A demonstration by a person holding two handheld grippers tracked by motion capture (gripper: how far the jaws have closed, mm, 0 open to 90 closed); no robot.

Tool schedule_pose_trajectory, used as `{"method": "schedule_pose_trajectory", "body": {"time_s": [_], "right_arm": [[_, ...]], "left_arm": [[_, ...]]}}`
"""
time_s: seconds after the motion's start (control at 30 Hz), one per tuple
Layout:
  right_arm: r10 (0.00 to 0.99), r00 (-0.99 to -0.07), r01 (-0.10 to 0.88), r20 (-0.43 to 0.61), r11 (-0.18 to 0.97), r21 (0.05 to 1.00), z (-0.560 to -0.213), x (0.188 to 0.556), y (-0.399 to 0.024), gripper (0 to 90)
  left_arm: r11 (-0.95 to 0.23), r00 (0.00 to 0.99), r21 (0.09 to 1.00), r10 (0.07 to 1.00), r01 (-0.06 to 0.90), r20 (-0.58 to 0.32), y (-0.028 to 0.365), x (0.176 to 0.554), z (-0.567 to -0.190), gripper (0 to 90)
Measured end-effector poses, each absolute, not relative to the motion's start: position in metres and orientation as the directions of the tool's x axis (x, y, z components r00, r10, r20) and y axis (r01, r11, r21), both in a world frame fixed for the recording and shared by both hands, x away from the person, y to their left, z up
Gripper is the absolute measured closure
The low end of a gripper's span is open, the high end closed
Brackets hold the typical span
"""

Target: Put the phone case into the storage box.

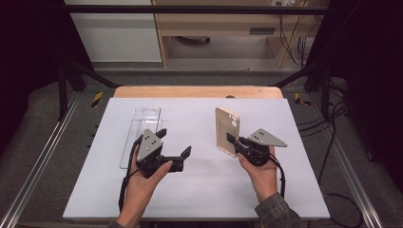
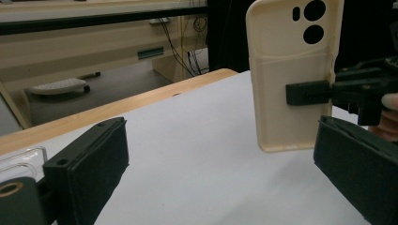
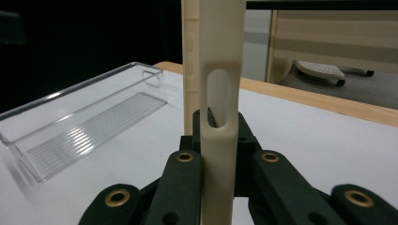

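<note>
Right claw — pressed in on a cream phone case, pinching it by one long edge. In the right gripper view the case stands on end between the two black jaws, its thin side with the long slot facing the camera. In the high view the case is held upright and clear of the bench, camera cutouts at the top, on the right half of the white surface. The right hand wraps the gripper body from below, forearm coming in from the lower edge, grey three-cornered plate tilted up and to the right, cable trailing back along the wrist.

Left claw — spread wide, nothing between the jaws. In the left gripper view the two padded jaws stand far apart at the lower corners, and beyond them the case shows its back face, gripped at its side by the other claw. The left hand holds its gripper low over the bench, jaws pointing right toward the case but well apart from it, palm under the body, thumb on the near side.

Clear plastic tray — lies flat on the bench just behind and left of the left gripper, long side running away from the person.
</note>
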State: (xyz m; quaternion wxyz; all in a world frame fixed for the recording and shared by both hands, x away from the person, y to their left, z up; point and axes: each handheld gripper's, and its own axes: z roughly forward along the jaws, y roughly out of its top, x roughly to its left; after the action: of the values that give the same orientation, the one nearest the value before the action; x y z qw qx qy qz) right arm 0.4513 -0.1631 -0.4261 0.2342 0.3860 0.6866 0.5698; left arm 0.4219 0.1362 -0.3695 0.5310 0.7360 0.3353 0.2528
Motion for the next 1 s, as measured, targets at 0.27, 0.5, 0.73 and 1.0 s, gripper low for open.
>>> {"method": "schedule_pose_trajectory", "body": {"time_s": [0.27,0.5,0.73,1.0], "right_arm": [[0.767,-0.630,0.260,0.120,0.062,0.964,-0.434,0.442,-0.137,84.8],[0.739,-0.648,0.285,0.183,0.013,0.958,-0.440,0.436,-0.117,84.8],[0.722,-0.657,0.302,0.216,-0.010,0.953,-0.444,0.430,-0.102,84.8],[0.714,-0.661,0.305,0.231,-0.026,0.952,-0.448,0.425,-0.091,84.8]], "left_arm": [[-0.184,0.652,0.953,0.758,0.241,-0.019,0.129,0.423,-0.374,3.1],[-0.181,0.649,0.953,0.761,0.243,-0.021,0.123,0.423,-0.374,3.0],[-0.176,0.650,0.951,0.760,0.254,-0.032,0.121,0.422,-0.374,2.5],[-0.166,0.657,0.950,0.752,0.263,-0.050,0.121,0.422,-0.375,2.2]]}}
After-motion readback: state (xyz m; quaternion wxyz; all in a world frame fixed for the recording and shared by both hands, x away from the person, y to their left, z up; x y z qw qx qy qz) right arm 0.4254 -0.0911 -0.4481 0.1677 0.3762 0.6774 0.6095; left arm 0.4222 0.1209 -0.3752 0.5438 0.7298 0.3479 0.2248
